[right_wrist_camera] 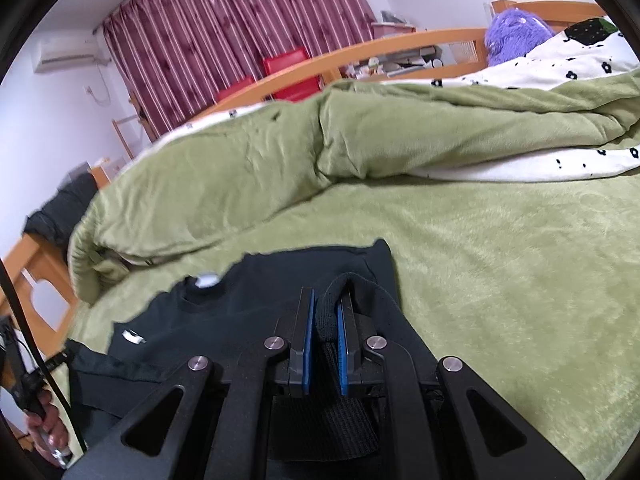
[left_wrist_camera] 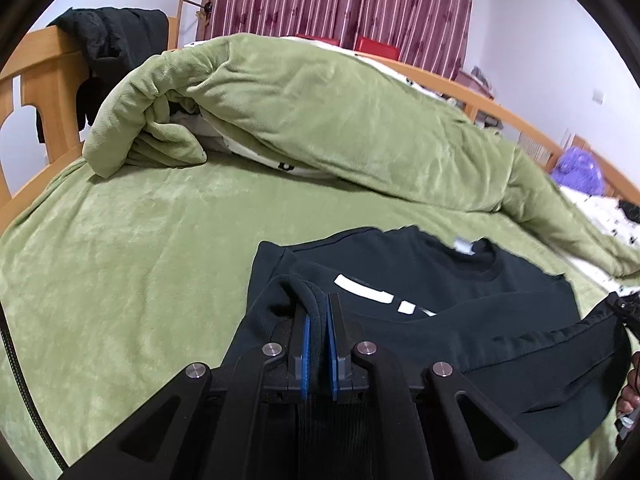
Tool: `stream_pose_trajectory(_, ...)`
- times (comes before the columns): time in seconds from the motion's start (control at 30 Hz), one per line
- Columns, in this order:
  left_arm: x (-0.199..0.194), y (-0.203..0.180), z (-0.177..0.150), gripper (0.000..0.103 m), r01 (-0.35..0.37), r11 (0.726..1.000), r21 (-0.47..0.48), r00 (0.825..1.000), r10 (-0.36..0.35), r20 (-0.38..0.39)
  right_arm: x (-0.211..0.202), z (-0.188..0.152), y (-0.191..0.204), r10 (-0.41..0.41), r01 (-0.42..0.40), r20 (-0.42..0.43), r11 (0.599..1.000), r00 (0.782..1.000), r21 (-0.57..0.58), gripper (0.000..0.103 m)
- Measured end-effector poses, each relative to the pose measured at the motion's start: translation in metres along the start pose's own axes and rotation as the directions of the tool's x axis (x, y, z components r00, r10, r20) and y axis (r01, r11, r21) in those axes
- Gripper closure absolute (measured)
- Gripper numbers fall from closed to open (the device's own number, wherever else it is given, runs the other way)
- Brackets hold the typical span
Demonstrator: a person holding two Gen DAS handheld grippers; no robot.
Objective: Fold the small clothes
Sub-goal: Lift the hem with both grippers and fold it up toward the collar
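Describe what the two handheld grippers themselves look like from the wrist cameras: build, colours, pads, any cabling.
Both match: the left gripper and right gripper have matte black angular linkage arms with triangular cut-outs, joined by round silver pivot pins. Each finger is a flat black bar faced with a bright blue pad. A thin black cable runs near the left unit in the right wrist view.

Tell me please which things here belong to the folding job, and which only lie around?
Belong to the job:
- black T-shirt, on the green bed cover
- left gripper, fingers shut on its hem
- right gripper, likewise

Only lying about:
- rolled green quilt
- dark clothes on the bed frame
- purple plush toy
- red chairs
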State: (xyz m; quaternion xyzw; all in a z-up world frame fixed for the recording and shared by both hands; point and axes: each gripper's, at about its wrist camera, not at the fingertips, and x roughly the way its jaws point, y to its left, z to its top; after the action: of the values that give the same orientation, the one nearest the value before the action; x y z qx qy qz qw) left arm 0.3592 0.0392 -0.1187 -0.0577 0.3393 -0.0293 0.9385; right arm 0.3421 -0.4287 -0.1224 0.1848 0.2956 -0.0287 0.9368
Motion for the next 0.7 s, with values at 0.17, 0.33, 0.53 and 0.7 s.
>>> stream_pose_trajectory(0.17,0.020,-0.004,-0.007,0.095,-0.049,0.998,0.032,0.998,0.050,-0.026,0.030,-0.013,-0.014,-0.054,0.054,-0.051,0.999,0.997,-0.005,0.093)
stream_pose_trajectory(0.33,0.035,-0.010,-0.018,0.094,-0.092,0.993,0.073,0.994,0.096,-0.043,0.056,-0.028,-0.021,-0.114,0.110,-0.115,0.993,0.987,-0.036,0.093)
stream_pose_trajectory(0.53,0.041,-0.016,-0.029,0.092,-0.132,0.984,0.120,0.990,0.137,-0.027,0.063,-0.034,-0.009,-0.179,0.165,-0.109,0.979,0.978,-0.123,0.091)
stream_pose_trajectory(0.7,0.041,-0.016,-0.030,0.092,-0.131,0.984,0.124,0.991,0.135,-0.021,0.063,-0.038,0.001,-0.221,0.201,-0.098,0.962,0.970,-0.186,0.086)
